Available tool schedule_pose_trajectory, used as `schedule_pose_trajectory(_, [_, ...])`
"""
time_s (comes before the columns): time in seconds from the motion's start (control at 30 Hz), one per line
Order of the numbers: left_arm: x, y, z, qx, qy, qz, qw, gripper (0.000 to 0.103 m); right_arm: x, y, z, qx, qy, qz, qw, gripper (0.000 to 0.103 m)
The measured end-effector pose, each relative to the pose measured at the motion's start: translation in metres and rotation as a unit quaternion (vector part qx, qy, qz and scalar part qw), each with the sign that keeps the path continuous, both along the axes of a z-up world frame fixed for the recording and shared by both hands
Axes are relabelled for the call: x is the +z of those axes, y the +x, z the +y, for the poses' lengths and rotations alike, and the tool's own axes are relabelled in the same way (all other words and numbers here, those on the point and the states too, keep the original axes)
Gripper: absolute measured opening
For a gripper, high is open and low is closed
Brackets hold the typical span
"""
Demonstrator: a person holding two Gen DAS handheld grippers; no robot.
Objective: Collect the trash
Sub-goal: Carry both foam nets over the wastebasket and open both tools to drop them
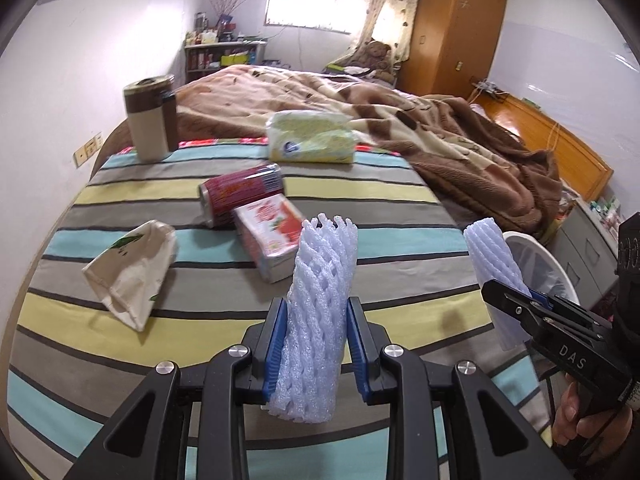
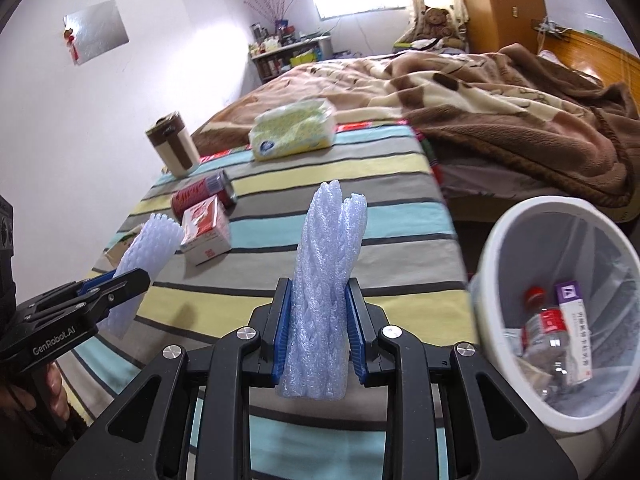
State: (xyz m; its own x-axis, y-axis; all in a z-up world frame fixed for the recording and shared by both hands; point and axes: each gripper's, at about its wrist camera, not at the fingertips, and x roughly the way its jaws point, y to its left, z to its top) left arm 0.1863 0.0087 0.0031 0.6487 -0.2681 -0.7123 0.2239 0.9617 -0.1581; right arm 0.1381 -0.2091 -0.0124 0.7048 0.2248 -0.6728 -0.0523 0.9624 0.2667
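Daylight enters through the window point(image 1: 316, 8), which is blown out to white glare and washes the near wall. The room is evenly bright and shadows on the bed point(image 1: 248, 280) are soft. Fisheye distortion bends both views, with black vignetting in the corners. The cup point(image 1: 150, 118) and tissue pack point(image 2: 292, 130) show slight blur.

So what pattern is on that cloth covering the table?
The tablecloth has broad horizontal stripes of grey, pale yellow and light blue, edged with thin dark lines; the left wrist view shows it best.
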Motion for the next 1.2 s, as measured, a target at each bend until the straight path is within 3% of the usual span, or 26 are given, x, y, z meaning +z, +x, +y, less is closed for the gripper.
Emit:
schedule_pose_trajectory(0.63, [0.03, -0.022, -0.103, -0.09, -0.017, -0.033, 0.9953, 0.03, 0.013, -0.026, -0.078, -0.083, 0.007, -0.024, 0.996, 0.027])
schedule_pose_trajectory(1.2, [0.024, -0.018, -0.204, -0.171, -0.028, -0.02, 0.9846, 0.03, 0.001, -0.038, -0.146, -0.148, -0.007, 0.002, 0.989, 0.027])
